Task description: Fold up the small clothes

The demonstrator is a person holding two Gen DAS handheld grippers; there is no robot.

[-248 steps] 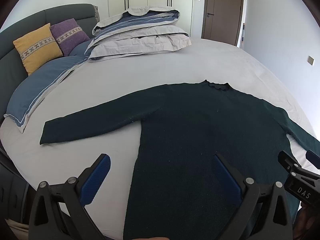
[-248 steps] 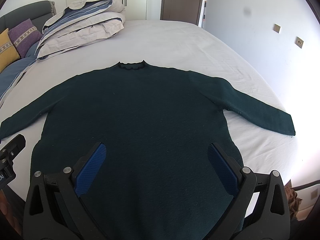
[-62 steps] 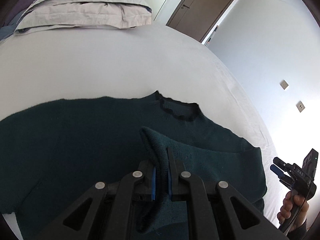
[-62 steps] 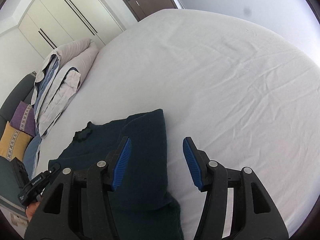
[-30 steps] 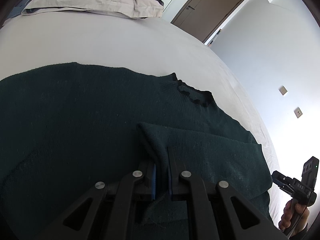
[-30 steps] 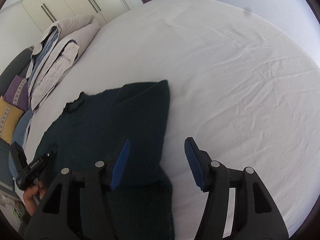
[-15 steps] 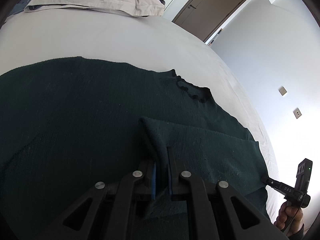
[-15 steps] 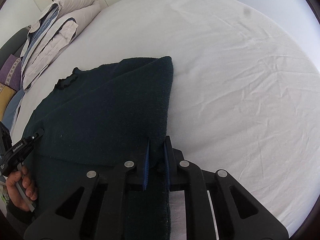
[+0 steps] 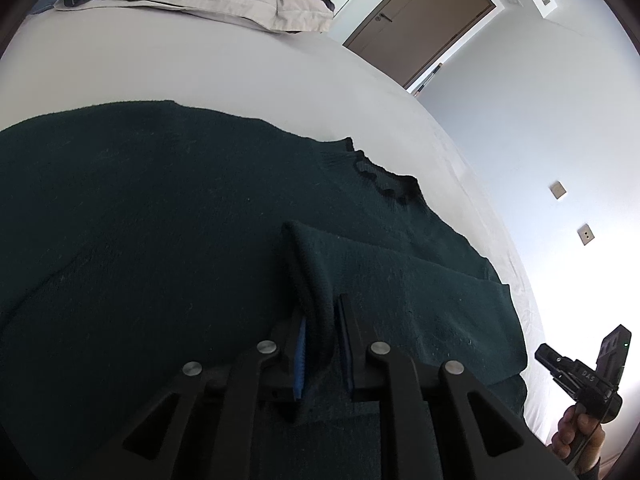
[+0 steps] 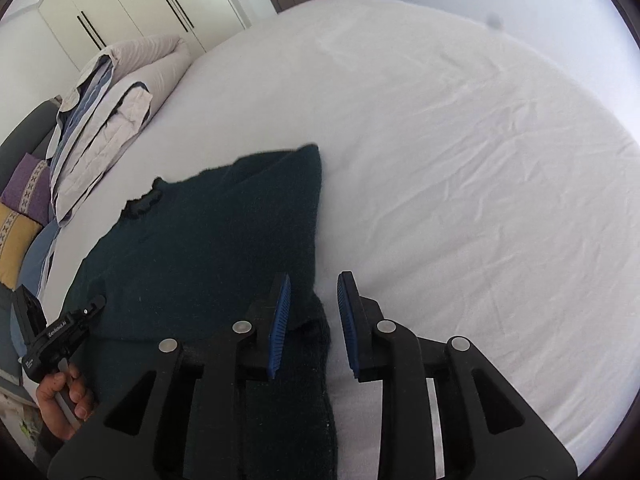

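A dark green sweater (image 9: 160,220) lies flat on the white bed (image 10: 460,180), collar (image 9: 384,180) at the far side. Its right sleeve (image 9: 400,280) is folded across the body. My left gripper (image 9: 322,308) sits over the chest with the sleeve's cuff (image 9: 312,264) standing between its jaws. They are opening, and the blue pad shows clear of the cloth. My right gripper (image 10: 314,284) is at the sweater's (image 10: 220,240) folded right edge. Its jaws are opening too, and the edge lies loose between the pads. Each view shows the other gripper in a hand: (image 9: 576,372), (image 10: 60,332).
A folded duvet and pillows (image 10: 108,112) are piled at the head of the bed, with purple and yellow cushions (image 10: 20,220) beside them. Bare sheet stretches to the right of the sweater. A brown door (image 9: 420,20) and white wardrobes (image 10: 140,0) stand behind.
The right jaws closed on the sweater's right edge half a second ago and have since parted. The left jaws have parted slightly around the cuff.
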